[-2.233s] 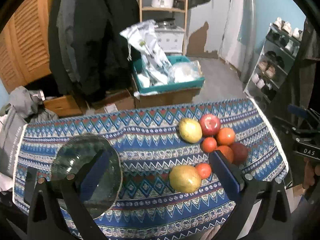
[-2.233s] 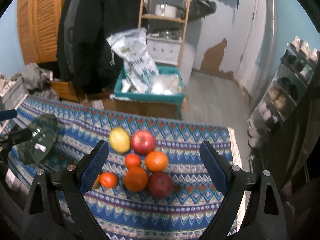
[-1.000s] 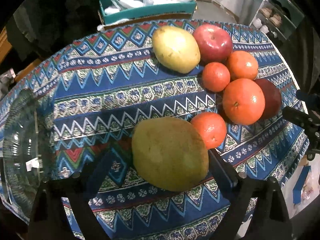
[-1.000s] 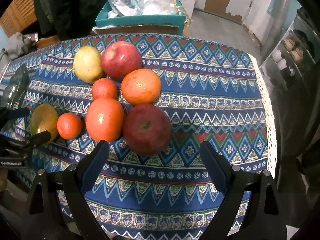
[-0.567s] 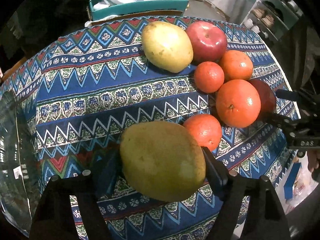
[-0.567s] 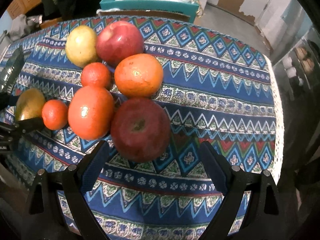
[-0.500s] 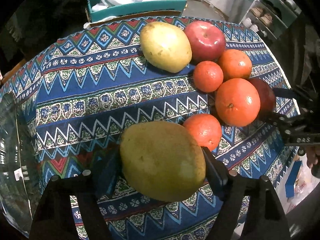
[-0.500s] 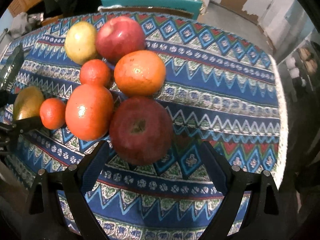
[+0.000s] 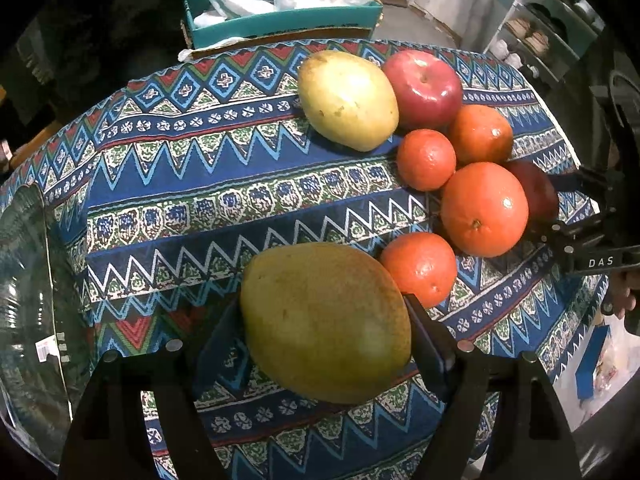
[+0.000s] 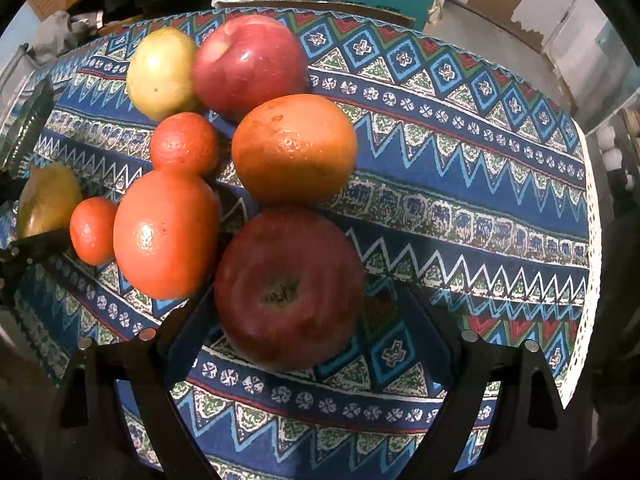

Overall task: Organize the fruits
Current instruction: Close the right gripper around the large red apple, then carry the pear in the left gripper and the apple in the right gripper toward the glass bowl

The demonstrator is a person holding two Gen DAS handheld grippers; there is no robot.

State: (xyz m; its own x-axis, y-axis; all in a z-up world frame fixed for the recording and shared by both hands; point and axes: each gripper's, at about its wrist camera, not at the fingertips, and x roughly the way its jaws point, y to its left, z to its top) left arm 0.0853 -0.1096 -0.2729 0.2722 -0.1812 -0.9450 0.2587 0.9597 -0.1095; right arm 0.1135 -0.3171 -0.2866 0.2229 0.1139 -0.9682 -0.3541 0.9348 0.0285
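Lit from overhead, warm and fairly bright on the patterned cloth (image 9: 224,184); small glare spots on the large orange (image 9: 484,208) and the far red apple (image 10: 248,60). Dim beyond the far table edge. Strongly bowed toward black fisheye corners. Slightly soft close to the claws, sharper farther ahead.

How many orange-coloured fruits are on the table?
4, all in the cluster: a small one beside the near pear, a big one next to the dark apple, a small one behind it, and a big one below the red apple. None seem hidden.
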